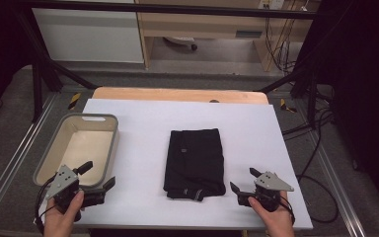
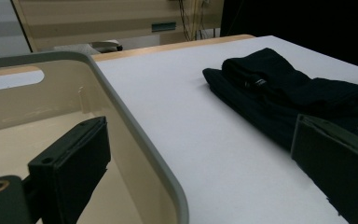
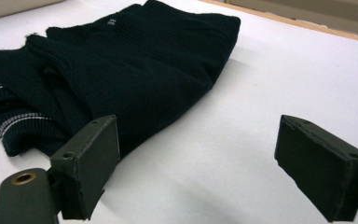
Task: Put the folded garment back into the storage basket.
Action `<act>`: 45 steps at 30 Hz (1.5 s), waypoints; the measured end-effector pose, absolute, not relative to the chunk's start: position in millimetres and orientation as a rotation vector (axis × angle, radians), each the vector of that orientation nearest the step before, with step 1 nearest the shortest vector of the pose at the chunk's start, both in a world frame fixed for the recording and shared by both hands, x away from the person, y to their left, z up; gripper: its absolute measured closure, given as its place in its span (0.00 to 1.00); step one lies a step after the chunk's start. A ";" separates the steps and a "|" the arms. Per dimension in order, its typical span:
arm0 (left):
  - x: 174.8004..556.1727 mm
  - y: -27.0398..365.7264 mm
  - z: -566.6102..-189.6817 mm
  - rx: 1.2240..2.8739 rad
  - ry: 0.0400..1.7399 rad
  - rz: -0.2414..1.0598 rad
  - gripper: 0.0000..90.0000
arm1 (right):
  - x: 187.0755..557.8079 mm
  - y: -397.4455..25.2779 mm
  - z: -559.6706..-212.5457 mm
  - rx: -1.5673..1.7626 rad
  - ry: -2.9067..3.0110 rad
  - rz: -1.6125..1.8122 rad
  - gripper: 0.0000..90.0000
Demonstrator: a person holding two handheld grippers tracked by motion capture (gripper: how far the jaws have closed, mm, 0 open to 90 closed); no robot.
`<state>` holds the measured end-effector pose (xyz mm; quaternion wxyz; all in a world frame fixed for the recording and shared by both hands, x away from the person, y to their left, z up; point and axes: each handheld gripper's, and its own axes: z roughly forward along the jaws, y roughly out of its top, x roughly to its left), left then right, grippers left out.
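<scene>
A folded black ribbed-knit garment point(image 1: 195, 163) is lying mid-desk point(image 1: 143, 123) on the white sheet, its long axis running away from the person. Left of it is sitting a smooth beige rounded-rectangle bin point(image 1: 54, 148). Both the left gripper point(image 1: 97, 178) and right gripper point(image 1: 244, 180) are holding their fingers apart, empty.

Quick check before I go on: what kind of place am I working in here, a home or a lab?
Most likely a lab or recording workspace, not a home. The table has a plain white cover and stands inside a black metal frame, with loose cables trailing over the grey floor beside it.
</scene>
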<state>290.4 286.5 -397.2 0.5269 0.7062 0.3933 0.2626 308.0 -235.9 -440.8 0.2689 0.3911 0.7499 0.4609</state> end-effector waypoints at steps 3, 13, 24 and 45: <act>289.3 281.4 -397.0 1.696 0.924 0.624 0.05 | 308.5 -235.7 -441.3 1.064 2.022 1.232 0.15; 284.2 256.0 -397.9 1.752 0.864 0.587 0.04 | 309.1 -232.3 -439.0 1.108 2.024 1.201 0.13; 285.3 207.0 -406.3 1.850 0.834 0.518 0.05 | 311.1 -227.7 -437.1 1.167 2.108 1.145 0.12; 317.3 133.4 -438.3 2.061 0.780 0.403 0.11 | 311.3 -216.1 -439.5 1.152 2.184 1.126 0.13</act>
